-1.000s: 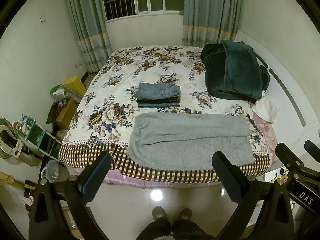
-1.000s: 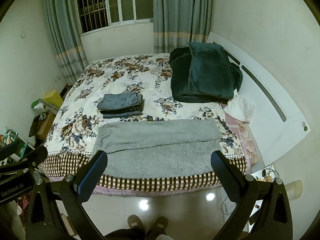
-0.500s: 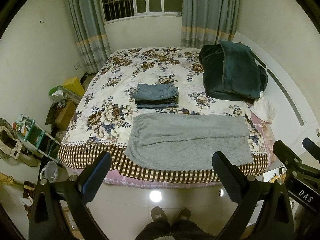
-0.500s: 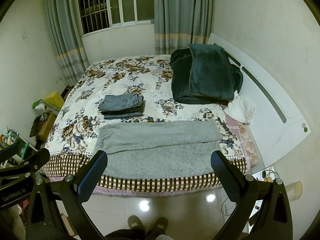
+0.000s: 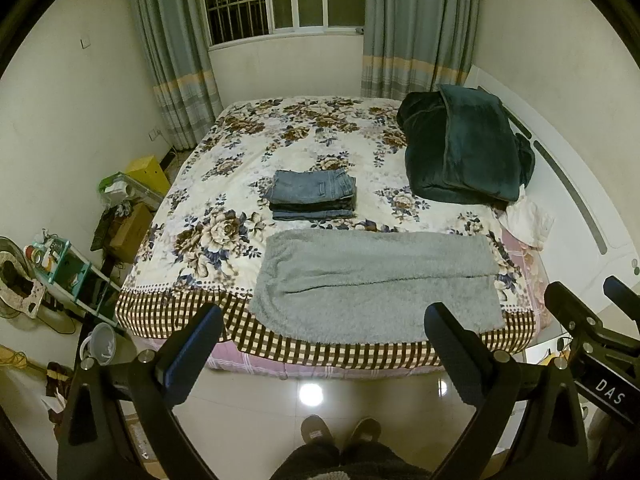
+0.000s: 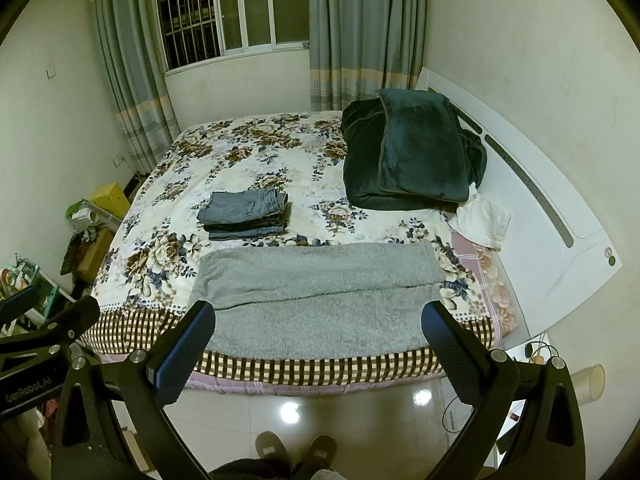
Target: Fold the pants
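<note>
Your left gripper [image 5: 322, 330] and right gripper [image 6: 318, 326] both gape, empty — grey pants [image 5: 372, 294] flat on bed [image 5: 240, 184], beside folded jeans stack [image 5: 314, 196].

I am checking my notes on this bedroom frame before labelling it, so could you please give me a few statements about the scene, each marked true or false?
1. The grey fleece pants lie spread flat along the bed's near edge. True.
2. The left gripper is shut on the pants. False: its jaws stand open, clear of the bed.
3. A stack of folded jeans sits behind the grey pants. True.
4. The dark green blanket lies on the floor. False: it is heaped on the bed by the headboard.
5. The right gripper is open and holds nothing. True.
</note>
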A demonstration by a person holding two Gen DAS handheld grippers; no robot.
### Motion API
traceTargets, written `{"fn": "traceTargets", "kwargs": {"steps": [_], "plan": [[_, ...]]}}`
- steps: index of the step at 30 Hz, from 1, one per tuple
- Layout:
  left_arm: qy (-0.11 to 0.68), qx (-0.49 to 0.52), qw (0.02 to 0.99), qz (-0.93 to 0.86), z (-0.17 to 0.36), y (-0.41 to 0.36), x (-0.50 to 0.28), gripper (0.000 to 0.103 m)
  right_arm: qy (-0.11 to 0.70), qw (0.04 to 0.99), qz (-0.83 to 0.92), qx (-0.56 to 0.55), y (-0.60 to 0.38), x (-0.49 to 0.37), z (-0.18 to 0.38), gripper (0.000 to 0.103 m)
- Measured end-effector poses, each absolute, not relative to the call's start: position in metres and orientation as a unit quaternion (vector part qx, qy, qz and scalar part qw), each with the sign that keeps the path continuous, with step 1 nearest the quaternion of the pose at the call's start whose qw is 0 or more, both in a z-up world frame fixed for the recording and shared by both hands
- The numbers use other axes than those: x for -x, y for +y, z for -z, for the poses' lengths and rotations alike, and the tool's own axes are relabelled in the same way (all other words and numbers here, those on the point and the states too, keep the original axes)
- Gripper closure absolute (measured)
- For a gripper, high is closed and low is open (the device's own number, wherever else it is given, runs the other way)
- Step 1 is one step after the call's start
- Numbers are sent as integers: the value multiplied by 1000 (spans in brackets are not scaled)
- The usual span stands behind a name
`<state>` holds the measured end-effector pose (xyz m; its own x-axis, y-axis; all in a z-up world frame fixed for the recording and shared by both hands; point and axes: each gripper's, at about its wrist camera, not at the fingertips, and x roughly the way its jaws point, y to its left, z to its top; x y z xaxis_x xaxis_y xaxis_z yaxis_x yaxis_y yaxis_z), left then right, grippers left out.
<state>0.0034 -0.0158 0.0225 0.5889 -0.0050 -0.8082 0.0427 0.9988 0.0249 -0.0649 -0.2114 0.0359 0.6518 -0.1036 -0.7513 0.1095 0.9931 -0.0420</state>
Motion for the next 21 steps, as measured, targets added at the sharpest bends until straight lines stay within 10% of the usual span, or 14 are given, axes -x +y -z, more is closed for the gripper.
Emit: {"fn": "traceTargets", "kwargs": {"steps": [21], "plan": [[451, -18, 892, 16, -27, -19, -6, 0, 411, 910, 58, -4, -215, 66, -35, 0]]}}
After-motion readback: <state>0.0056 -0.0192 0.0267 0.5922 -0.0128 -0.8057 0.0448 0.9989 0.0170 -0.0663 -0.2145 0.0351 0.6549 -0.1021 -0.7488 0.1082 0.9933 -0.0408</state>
